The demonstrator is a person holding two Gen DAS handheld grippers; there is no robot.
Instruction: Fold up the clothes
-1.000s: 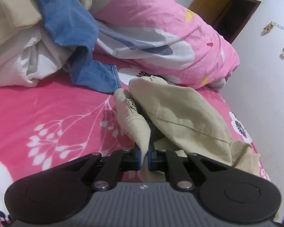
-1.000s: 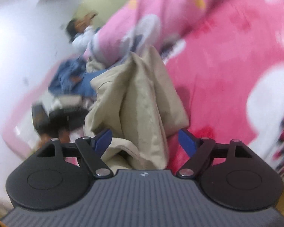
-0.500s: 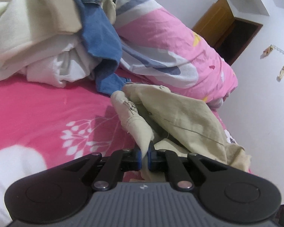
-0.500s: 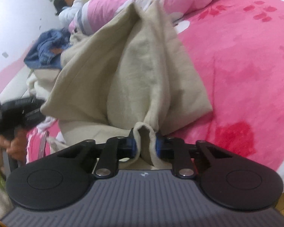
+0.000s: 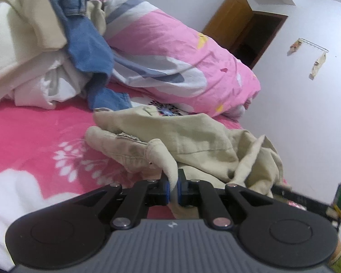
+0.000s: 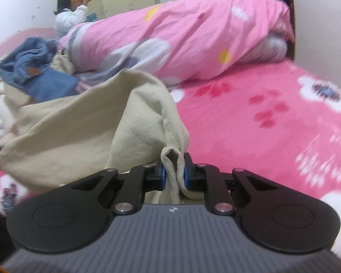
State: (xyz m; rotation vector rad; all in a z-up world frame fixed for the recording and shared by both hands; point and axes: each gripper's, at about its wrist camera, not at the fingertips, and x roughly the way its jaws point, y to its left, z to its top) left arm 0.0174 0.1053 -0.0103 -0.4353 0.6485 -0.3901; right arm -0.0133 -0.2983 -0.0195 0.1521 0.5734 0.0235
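Left tool (image 5: 173, 190) is pinched on a fold of the beige trousers (image 5: 193, 136). Right tool (image 6: 173, 177), whose jaws have just been closing, is clamped on another fold; jeans (image 6: 38, 75) are seen at ten o'clock on the bed (image 6: 261, 125).

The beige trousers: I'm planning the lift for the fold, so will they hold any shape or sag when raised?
Probably sag: the beige trousers drape in soft folds from each hand-held gripper, left and right. Likely light, since small pinches hold them. The bunched hem may slip.

Both wrist views look low and close across the bed (image 5: 29, 136), sharing the beige garment (image 5: 193, 136) and pink quilt (image 6: 193, 34).
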